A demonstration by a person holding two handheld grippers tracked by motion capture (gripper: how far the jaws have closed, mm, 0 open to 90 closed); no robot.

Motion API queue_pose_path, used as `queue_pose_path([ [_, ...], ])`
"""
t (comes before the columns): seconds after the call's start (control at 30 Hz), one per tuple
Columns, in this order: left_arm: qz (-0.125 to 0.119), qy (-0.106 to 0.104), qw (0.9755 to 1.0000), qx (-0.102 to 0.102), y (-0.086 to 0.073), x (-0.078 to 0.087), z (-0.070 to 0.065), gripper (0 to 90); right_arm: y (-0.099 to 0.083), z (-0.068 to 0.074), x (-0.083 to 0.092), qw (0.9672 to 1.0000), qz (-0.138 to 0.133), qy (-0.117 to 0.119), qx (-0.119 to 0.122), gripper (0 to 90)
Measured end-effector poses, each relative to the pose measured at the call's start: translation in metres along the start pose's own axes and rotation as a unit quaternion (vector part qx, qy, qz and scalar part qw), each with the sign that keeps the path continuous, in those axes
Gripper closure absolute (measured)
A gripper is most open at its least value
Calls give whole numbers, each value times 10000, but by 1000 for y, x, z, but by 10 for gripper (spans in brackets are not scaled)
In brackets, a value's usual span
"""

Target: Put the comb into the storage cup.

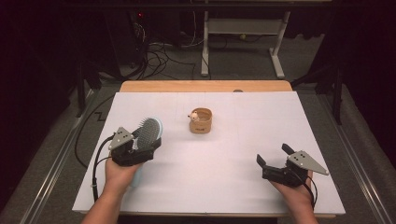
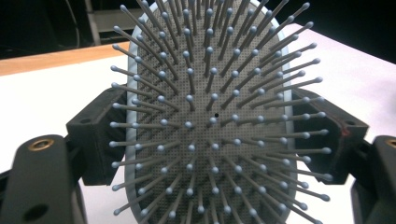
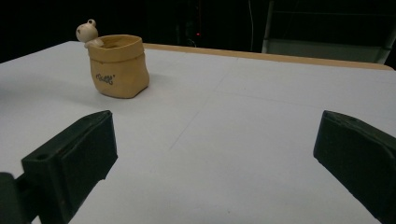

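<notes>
My left gripper (image 1: 142, 145) is shut on a pale blue hairbrush (image 1: 149, 130), held tilted above the left side of the table. In the left gripper view the two black jaws press both rims of the brush head (image 2: 210, 116), whose grey bristles with blue tips face the camera. The brush's handle runs down behind the hand. A tan sack-shaped pot (image 1: 201, 121) with a small cream figure on its rim stands at the table's middle, to the right of the brush. My right gripper (image 1: 274, 155) rests at the front right, jaws wide apart and empty; its view has the pot (image 3: 118, 66) far left.
The white table top (image 1: 243, 140) sits on a wooden board (image 1: 205, 86) whose far edge shows behind it. On the floor beyond lie cables (image 1: 159, 51) and a white metal stand (image 1: 243, 32). Dark surroundings flank both sides.
</notes>
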State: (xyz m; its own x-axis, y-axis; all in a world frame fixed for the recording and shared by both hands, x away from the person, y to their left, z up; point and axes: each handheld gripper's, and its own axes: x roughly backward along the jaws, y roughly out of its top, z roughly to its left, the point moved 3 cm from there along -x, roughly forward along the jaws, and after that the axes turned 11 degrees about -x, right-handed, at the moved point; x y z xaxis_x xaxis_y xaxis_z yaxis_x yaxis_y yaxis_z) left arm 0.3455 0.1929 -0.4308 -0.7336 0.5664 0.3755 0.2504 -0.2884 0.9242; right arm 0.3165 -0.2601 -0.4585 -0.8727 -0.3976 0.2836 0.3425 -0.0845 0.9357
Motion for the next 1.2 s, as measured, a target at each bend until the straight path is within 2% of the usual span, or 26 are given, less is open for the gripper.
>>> queue_pose_path([
  [0.07,-12,-87,10000,-27,0,0,-2,201,0,0,0,10000,-1,4,-13,2],
  [0.33,-134,-104,9998,-46,2,2,-5,201,0,0,0,10000,11,18,-5,2],
  [0.5,-156,-163,9997,-130,4,1,-10,201,0,1,-1,10000,10,27,-6,2],
  [0.87,-246,-247,9989,-299,18,-7,-22,201,0,4,-3,10000,38,53,-11,2],
  [1.2,-352,-324,9982,-370,31,-18,-32,201,-1,7,-5,10000,59,67,6,2],
])
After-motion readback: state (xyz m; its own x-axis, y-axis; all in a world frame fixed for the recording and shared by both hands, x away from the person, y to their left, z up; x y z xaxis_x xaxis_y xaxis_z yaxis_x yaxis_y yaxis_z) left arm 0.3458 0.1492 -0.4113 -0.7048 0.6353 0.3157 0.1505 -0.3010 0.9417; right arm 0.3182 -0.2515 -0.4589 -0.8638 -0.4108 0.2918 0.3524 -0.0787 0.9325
